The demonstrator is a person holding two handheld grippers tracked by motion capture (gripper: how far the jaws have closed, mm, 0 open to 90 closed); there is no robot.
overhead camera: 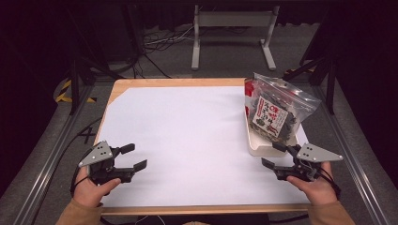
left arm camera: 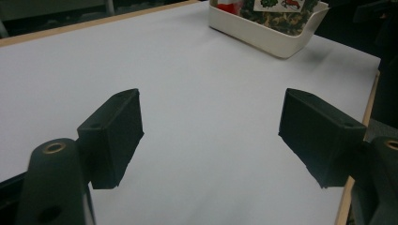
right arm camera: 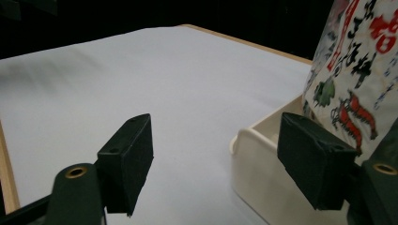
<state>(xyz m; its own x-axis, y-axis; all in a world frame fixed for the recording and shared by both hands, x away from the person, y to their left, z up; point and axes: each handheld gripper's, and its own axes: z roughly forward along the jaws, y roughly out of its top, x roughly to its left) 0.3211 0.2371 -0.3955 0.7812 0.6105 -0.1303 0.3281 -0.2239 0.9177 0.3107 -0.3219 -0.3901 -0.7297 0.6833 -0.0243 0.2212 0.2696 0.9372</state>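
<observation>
A clear zip bag of dark snacks [overhead camera: 274, 107] with a white, red-printed label stands in a cream tray [overhead camera: 256, 146] at the table's right side. My right gripper [overhead camera: 274, 155] is open just at the tray's near end; in the right gripper view its right jaw is over the tray's rim [right arm camera: 253, 140] and the bag [right arm camera: 361, 79] rises close behind. My left gripper [overhead camera: 133, 157] is open low over the white sheet [overhead camera: 187, 140] at the near left, nothing between its jaws. The left gripper view has the tray [left arm camera: 267, 40] far ahead.
The white sheet covers a wooden table [overhead camera: 141, 83]; its edge strip shows at front and back. Metal rails [overhead camera: 51, 154] run along both sides. A grey stand [overhead camera: 232, 33] and cables lie on the floor beyond the far edge.
</observation>
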